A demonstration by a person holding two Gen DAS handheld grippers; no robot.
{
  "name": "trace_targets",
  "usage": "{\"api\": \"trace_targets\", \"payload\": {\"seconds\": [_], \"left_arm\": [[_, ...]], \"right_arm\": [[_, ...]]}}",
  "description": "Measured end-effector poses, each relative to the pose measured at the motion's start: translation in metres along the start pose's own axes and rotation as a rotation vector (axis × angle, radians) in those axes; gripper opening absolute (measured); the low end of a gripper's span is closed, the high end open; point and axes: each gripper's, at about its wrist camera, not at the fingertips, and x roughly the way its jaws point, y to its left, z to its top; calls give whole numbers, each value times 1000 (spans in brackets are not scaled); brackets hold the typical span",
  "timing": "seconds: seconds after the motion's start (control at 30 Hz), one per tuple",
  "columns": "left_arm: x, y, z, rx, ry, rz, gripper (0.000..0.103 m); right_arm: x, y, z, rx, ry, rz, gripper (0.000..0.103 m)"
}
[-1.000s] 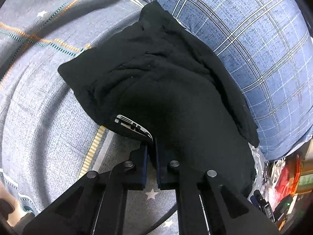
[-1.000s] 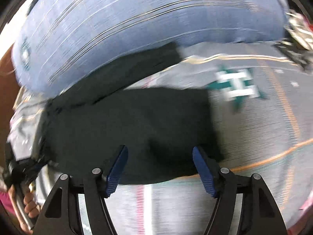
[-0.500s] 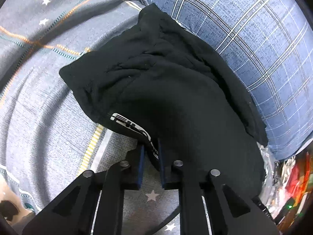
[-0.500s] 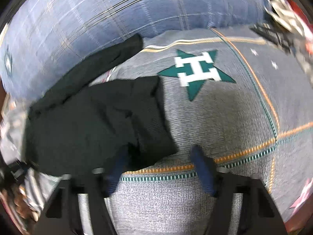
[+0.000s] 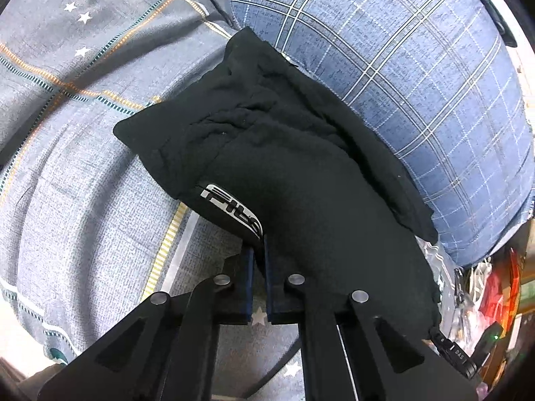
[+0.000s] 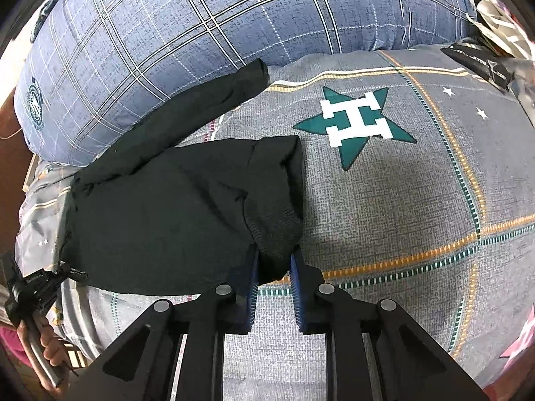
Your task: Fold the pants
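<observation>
Black pants [image 5: 294, 173] lie bunched and partly folded on a grey bedspread, one edge leaning against a blue plaid pillow. A white logo [image 5: 230, 209] shows near the front edge. My left gripper [image 5: 258, 250] is shut on the pants' near edge just below the logo. In the right wrist view the pants [image 6: 174, 214] spread to the left; my right gripper [image 6: 272, 267] is shut on a thick ribbed fold of the pants at their right corner. A narrow strip of the pants [image 6: 207, 100] reaches up along the pillow.
The blue plaid pillow [image 5: 401, 77] [image 6: 200, 30] lies behind the pants. The bedspread [image 6: 418, 200] has a green star with an H [image 6: 356, 122]. Clutter [image 5: 485, 294] lies off the bed's edge. The left gripper's handle and hand [image 6: 36, 327] show at lower left.
The right gripper, open a second ago, swung over to the pants' right corner and closed on the fold. The left gripper stayed shut on the edge and barely moved.
</observation>
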Motion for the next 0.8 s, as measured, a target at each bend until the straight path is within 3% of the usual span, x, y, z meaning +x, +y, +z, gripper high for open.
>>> {"api": "trace_targets", "payload": {"seconds": [0.4, 0.6, 0.8], "left_arm": [[-23, 9, -14, 30, -5, -21, 2], [-18, 17, -26, 34, 30, 16, 2], [-30, 26, -41, 33, 26, 19, 2]], "right_arm": [[-13, -2, -8, -40, 0, -25, 16], [-1, -5, -24, -48, 56, -57, 16], [-15, -6, -38, -57, 32, -49, 16]]}}
